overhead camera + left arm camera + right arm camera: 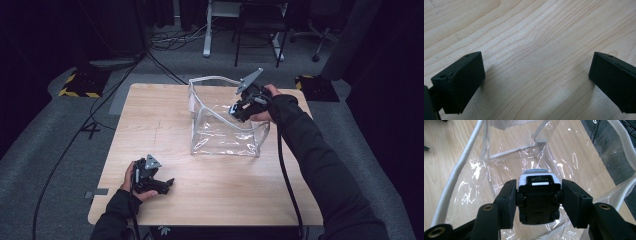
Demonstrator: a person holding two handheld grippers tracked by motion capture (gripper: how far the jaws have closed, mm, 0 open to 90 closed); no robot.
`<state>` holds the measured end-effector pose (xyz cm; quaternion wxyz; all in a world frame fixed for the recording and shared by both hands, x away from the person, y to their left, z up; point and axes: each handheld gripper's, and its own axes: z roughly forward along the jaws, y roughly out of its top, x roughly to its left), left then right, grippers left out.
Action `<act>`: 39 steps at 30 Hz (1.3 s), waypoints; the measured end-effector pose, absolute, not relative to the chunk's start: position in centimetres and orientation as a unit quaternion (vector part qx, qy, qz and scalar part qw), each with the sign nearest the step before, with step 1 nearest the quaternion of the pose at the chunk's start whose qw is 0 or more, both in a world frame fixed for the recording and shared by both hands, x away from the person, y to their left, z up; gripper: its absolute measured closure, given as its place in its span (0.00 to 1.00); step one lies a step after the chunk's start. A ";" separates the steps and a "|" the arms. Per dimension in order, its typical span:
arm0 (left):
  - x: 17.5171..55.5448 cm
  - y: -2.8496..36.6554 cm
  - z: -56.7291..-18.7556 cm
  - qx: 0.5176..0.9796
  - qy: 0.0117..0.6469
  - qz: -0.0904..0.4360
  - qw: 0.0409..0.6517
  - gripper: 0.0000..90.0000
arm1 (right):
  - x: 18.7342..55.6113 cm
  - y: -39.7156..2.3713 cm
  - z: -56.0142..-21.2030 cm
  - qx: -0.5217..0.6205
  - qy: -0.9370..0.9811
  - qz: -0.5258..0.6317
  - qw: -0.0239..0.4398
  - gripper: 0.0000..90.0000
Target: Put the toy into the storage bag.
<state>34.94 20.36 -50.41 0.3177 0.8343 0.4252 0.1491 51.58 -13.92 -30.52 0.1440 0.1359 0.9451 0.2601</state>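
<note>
Toy car, small, black w/ white end, sits clamped between my right gripper jaws, underside facing the cam, so its top is hidden. I hold it over the open mouth of the clear plastic bag w/ white piping on the light wooden table. My left gripper rests low near the table's front edge, jaws wide, nothing between them.

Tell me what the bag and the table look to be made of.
Bag: seemingly clear, glossy soft plastic; glare streaks, creases, the wood visible through it, white trim edging. Table: pale matte wood or wood-look laminate; fine grain lines run across it.
</note>
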 end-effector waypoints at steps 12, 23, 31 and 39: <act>34.9 20.4 -50.4 0.834 0.425 0.149 0.318 0.01 | 51.4 -15.4 -30.8 0.133 0.950 0.245 0.141 0.53; 34.9 20.4 -50.4 0.834 0.425 0.149 0.318 0.01 | 51.2 -16.4 -30.9 0.141 0.951 0.237 0.138 0.53; 34.9 20.4 -50.4 0.834 0.425 0.149 0.318 0.01 | 51.0 -17.1 -31.1 0.145 0.954 0.223 0.136 0.53; 34.9 20.4 -50.4 0.834 0.425 0.149 0.318 0.01 | 51.1 -17.4 -31.4 0.144 0.956 0.219 0.133 0.53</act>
